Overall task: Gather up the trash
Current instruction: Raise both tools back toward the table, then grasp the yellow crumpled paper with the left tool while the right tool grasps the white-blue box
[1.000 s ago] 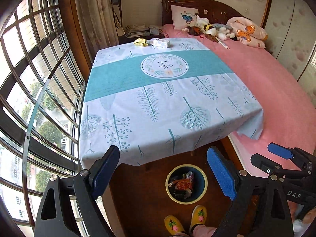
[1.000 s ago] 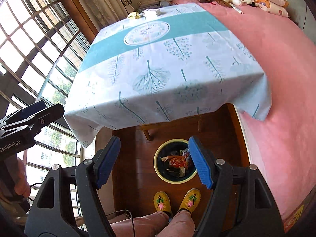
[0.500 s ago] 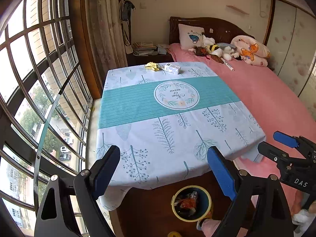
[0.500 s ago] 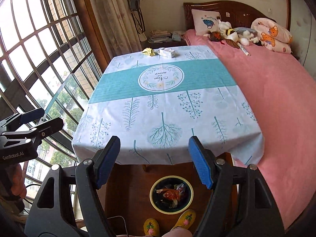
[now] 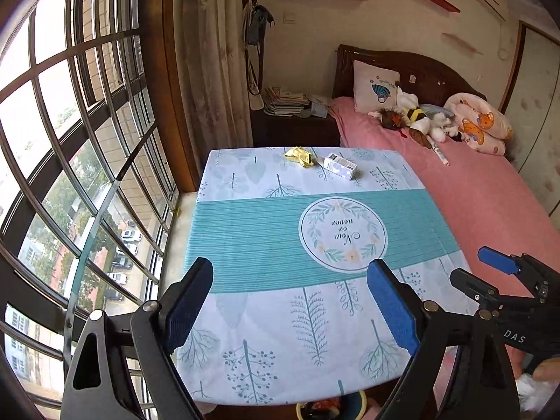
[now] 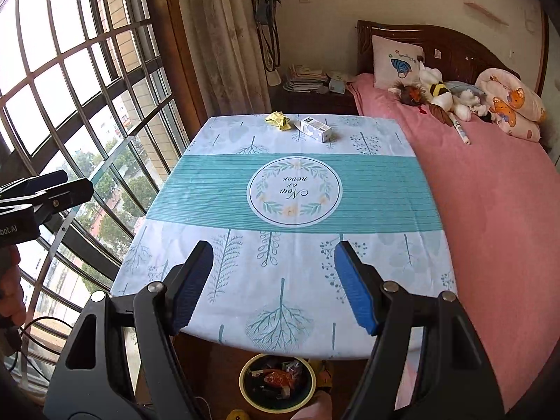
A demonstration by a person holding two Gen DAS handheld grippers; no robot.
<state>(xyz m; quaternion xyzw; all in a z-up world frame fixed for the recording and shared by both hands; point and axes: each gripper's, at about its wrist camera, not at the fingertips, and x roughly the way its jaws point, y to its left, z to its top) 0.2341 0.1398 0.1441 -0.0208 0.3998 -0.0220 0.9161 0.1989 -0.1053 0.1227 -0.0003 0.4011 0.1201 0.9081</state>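
Observation:
A crumpled yellow wrapper (image 5: 300,155) and a small white box (image 5: 340,166) lie at the far end of the table (image 5: 245,231) with the leaf-print cloth; both also show in the right wrist view, wrapper (image 6: 278,119) and box (image 6: 315,128). A yellow-rimmed trash bin (image 6: 277,383) with wrappers inside stands on the floor under the table's near edge. My left gripper (image 5: 288,304) is open and empty over the near half of the table. My right gripper (image 6: 273,283) is open and empty over the near edge.
A pink bed (image 6: 497,192) with pillows and stuffed toys (image 6: 437,96) runs along the table's right side. A large barred window (image 5: 70,175) is on the left. A nightstand with stacked papers (image 5: 285,101) stands behind the table.
Both grippers have risen and tilted up from looking down at the bin and floor to looking across the table. Both stayed open and empty.

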